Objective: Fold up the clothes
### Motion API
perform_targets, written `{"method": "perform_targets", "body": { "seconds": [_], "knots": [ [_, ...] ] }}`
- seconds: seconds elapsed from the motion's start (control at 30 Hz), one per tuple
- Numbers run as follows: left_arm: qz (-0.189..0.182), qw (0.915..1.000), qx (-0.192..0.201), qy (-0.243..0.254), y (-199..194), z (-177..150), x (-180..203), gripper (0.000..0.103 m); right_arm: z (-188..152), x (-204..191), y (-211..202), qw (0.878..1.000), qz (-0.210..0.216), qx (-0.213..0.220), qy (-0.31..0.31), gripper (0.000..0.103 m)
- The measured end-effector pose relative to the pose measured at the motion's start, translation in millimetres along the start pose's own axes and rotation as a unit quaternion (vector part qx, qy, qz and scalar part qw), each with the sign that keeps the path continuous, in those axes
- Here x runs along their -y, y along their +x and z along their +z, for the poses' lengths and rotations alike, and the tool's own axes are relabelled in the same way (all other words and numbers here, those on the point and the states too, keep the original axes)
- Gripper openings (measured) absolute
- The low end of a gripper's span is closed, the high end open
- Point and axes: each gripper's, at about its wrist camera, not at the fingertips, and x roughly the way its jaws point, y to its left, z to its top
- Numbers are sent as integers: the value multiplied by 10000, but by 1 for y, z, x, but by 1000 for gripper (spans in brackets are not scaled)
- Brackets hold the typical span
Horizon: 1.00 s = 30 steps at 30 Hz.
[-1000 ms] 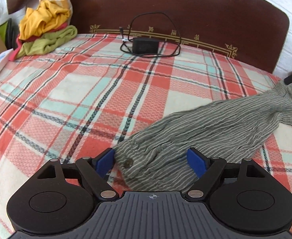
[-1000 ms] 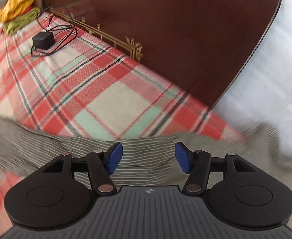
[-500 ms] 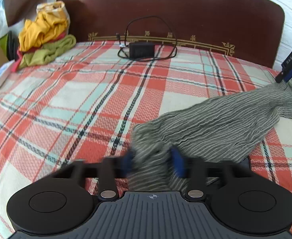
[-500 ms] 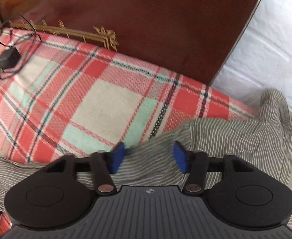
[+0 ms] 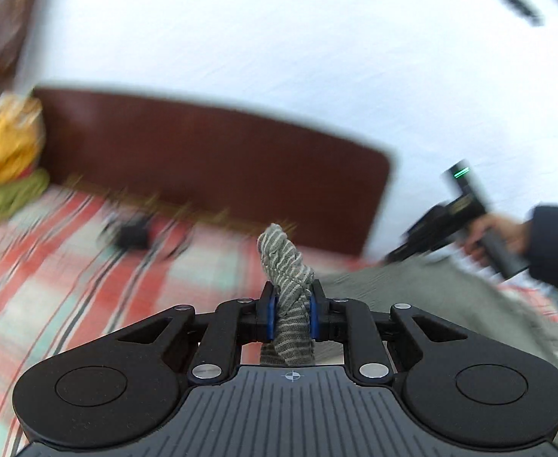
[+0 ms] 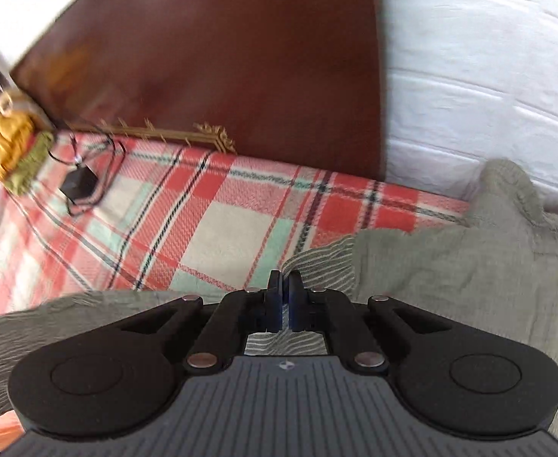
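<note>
- Left gripper [image 5: 292, 310] clenched on a bunched fold of the grey striped garment [image 5: 290, 266], jaws closing; cloth twisted upright between the blue fingers [image 5: 269, 312].
- Rest of garment trailing right across the plaid bed cover [image 5: 69, 266].
- Right gripper [image 6: 283, 297] pinched tight; only a thin edge of the striped cloth [image 6: 450, 266] at its tips, grip itself hard to make out.
- Black charger [image 6: 78, 184] with cable near the dark headboard [image 6: 241, 57]; yellow and green clothes [image 5: 5, 163] piled at far left.
</note>
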Motion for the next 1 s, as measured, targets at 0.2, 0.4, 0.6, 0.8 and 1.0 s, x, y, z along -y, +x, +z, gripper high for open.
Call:
{"method": "perform_targets", "body": {
  "seconds": [0.2, 0.4, 0.6, 0.8, 1.0],
  "knots": [
    [-960, 9927, 343, 648, -5, 50, 93, 13, -14, 47, -19, 9991, 288, 81, 310, 3],
    [-1887, 9763, 289, 1016, 15, 71, 182, 14, -32, 101, -28, 9967, 535, 135, 597, 3],
    [-2772, 9526, -477, 1159, 67, 51, 268, 16, -56, 152, -31, 9940, 493, 279, 932, 21],
    [-3091, 9207, -1979, 1327, 135, -33, 331, 17, -85, 192, -70, 9947, 428, 490, 800, 40],
    [-3089, 9034, -2680, 1287, 171, -101, 354, 17, -136, 206, -138, 9930, 1000, 417, 475, 60]
  ]
}}
